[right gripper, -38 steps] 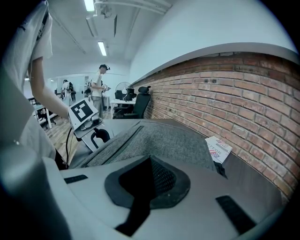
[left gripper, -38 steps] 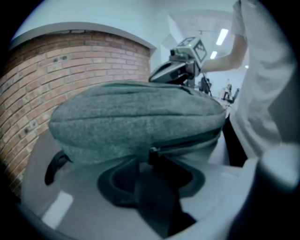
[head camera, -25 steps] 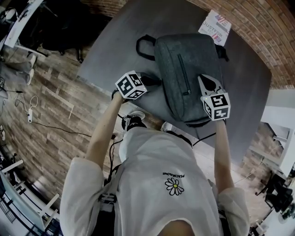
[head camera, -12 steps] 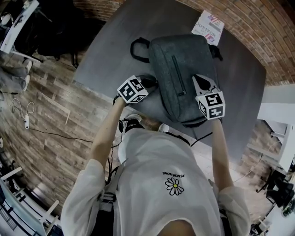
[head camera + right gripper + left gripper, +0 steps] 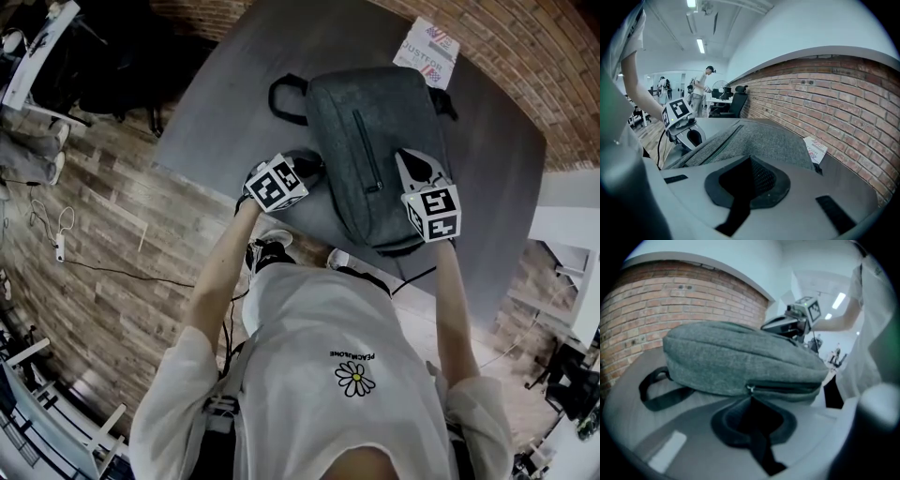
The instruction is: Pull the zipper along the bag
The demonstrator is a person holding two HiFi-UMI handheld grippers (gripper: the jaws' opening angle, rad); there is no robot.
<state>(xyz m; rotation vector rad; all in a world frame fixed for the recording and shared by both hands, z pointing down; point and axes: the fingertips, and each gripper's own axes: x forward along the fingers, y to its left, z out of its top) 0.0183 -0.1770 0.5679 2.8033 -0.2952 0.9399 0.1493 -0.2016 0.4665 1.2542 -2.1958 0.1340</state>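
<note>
A grey fabric backpack (image 5: 375,122) lies flat on the dark grey table (image 5: 225,103). My left gripper (image 5: 314,171) is at the bag's left side. In the left gripper view its jaw tips (image 5: 751,398) meet right at the small metal zipper pull (image 5: 750,389), at the near end of the side zipper (image 5: 787,389). The jaws are shut on that pull. My right gripper (image 5: 413,161) rests on the bag's right half, shut, its tips (image 5: 749,159) against the grey fabric (image 5: 764,138). A second, short pocket zipper (image 5: 367,150) runs down the bag's top face.
The bag's black carry loop (image 5: 284,98) sticks out to the left. A printed leaflet (image 5: 431,49) lies beyond the bag by the brick wall (image 5: 525,47). The table's near edge is just behind the grippers. Wooden floor, cables and desks lie to the left.
My left gripper has slid a little to the right, up against the bag's side. The right gripper has stayed on the bag.
</note>
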